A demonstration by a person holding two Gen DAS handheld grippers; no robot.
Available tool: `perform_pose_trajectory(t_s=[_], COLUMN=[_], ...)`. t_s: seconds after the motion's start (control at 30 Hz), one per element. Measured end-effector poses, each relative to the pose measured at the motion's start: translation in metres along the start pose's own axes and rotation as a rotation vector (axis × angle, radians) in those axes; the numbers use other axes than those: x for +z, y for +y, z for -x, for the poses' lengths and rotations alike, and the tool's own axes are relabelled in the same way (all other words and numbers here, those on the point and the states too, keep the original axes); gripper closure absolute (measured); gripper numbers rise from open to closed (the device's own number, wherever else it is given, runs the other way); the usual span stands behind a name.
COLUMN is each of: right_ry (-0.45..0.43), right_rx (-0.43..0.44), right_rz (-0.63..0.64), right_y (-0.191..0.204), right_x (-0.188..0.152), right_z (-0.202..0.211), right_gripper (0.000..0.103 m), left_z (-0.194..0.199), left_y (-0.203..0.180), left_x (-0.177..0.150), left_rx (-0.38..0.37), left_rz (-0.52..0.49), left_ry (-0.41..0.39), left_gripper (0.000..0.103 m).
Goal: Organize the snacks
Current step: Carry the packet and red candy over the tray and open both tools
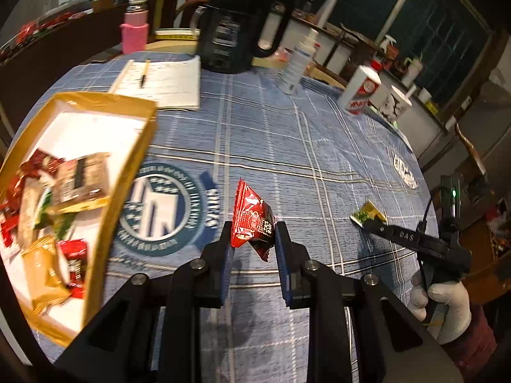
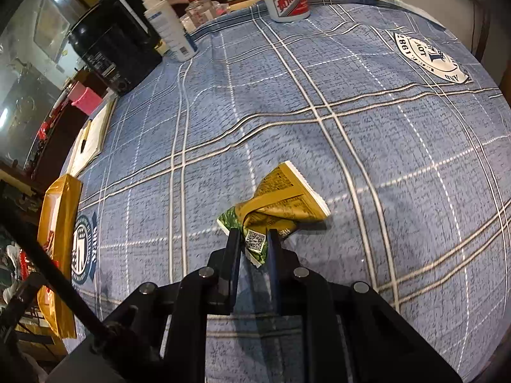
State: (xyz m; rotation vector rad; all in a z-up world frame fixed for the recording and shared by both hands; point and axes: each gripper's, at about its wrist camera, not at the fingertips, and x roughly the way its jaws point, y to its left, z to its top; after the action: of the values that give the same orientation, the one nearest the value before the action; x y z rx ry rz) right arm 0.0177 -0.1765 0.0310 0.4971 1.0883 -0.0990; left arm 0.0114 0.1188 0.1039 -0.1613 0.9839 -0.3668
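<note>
The left gripper (image 1: 252, 233) is clamped on a red snack packet (image 1: 252, 220) lifted over the tablecloth (image 1: 319, 146) beside the half-filled gold box (image 1: 121, 172) at its left edge, while the right gripper (image 2: 253, 245) pinches the last loose green-and-gold packet (image 2: 281, 204) mid-cloth.

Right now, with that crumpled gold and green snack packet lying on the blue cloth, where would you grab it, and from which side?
Take the gold and green packet by its near green corner, coming down from above: that thin, flat edge fits between the pads, while the middle is twisted and bulky. The right hand-held gripper is pinching that corner.
</note>
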Motion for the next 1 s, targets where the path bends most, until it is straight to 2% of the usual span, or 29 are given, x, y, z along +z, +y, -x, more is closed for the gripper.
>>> perform_pose_trajectory(t_s=[0.2,0.37,0.8,1.0], right_ry=[-0.014,0.005,0.015,0.036], right_rx=[0.046,0.096,0.197,0.227], right_rz=[0.045,0.100,0.326,0.420], right_y=[0.017,0.046,0.176,0.236], right_x=[-0.025,-0.050,-0.088,-0.101], right_z=[0.024,0.042,0.049,0.039], right_gripper=[0.089,0.089,0.089,0.089], left_z=[0.026,0.040,0.087,0.097], left_y=[0.035,0.063,0.149,0.185], left_x=[-0.005,-0.014,-0.032,-0.036], left_rx=[-0.003,0.016,0.109,0.125], left_rz=[0.045,0.064,0.135,0.167], left_ry=[-0.028,-0.031,-0.049,-0.039], left_gripper=[0.077,0.077,0.077,0.077])
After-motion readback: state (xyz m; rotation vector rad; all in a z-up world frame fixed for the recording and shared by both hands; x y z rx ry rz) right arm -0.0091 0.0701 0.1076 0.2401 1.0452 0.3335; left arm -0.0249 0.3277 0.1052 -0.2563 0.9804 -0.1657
